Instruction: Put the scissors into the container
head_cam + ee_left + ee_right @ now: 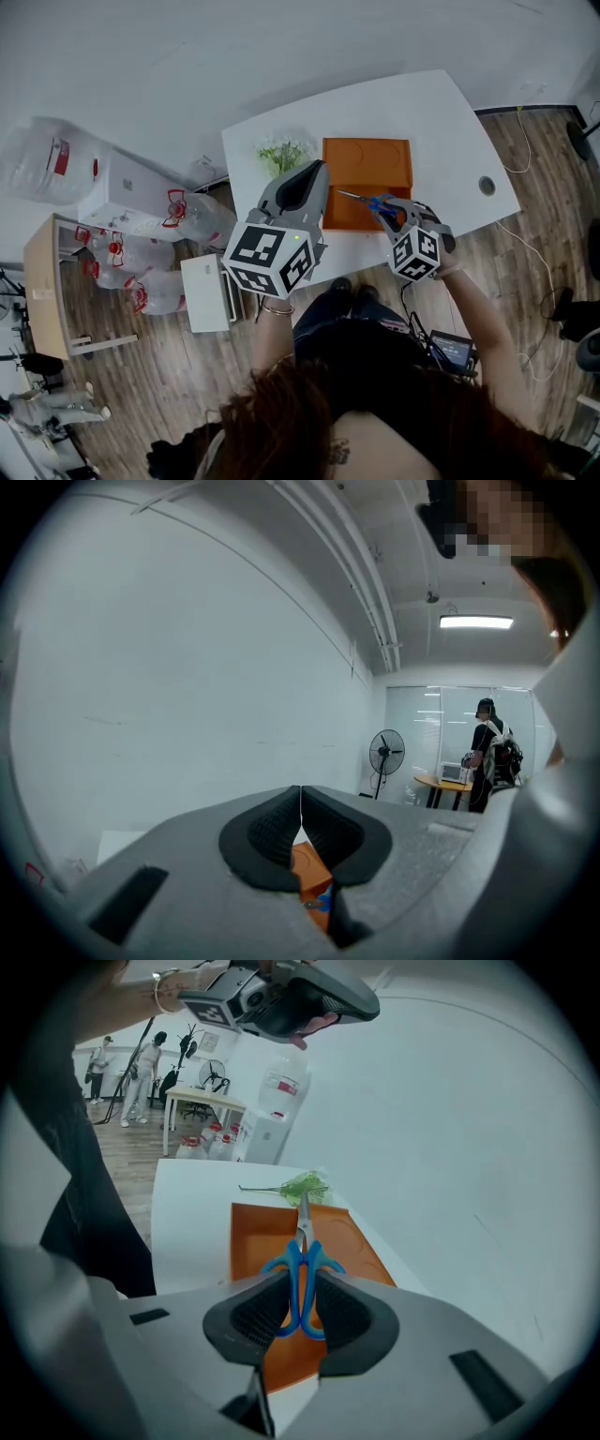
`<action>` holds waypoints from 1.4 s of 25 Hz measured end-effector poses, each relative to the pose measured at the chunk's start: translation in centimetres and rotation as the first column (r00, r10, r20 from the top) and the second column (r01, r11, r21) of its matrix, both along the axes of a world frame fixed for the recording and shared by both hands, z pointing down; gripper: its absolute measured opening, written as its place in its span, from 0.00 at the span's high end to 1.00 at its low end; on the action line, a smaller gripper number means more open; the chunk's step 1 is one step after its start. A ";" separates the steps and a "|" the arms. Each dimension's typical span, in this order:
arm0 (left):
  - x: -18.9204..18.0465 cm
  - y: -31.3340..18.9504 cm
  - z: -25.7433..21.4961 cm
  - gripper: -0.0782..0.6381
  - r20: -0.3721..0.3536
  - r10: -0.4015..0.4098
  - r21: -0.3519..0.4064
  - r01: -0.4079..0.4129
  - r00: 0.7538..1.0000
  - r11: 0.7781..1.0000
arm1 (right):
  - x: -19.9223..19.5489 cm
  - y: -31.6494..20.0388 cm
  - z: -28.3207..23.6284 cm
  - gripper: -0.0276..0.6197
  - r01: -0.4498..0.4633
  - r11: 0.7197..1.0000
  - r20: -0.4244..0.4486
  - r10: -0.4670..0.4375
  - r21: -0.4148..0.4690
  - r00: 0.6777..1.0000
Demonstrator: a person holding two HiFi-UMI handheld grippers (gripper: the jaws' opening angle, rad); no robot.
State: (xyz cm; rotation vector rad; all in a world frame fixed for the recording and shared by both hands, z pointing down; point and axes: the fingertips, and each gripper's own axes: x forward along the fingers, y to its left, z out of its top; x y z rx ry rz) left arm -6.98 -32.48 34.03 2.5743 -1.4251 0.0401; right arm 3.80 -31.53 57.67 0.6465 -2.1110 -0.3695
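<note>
Right claw, lower centre of frame, clamps the blue handles of the scissors, held above the orange container. Light, stiff, probably slick steel; the handles look the safest hold. Left claw closed, empty.

In the head view, the left tool covers the near left corner of the orange container. The scissors have their blue handles partly hidden inside the right tool, which also hides the container's near end. The green plant is too blurry to name.
</note>
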 end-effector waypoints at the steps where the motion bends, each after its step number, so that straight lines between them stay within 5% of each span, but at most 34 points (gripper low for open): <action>1: -0.1 -0.1 0.2 0.87 -0.005 0.002 -0.006 -0.002 1.000 1.000 | 0.0 0.0 0.5 0.83 0.007 1.000 -0.012 -0.007 -0.008 1.000; 35: -3.8 -1.7 2.4 0.87 -0.004 -0.047 -0.069 0.047 0.999 0.997 | -0.4 -2.9 9.9 0.83 -0.059 0.966 -0.301 -0.020 -0.250 0.953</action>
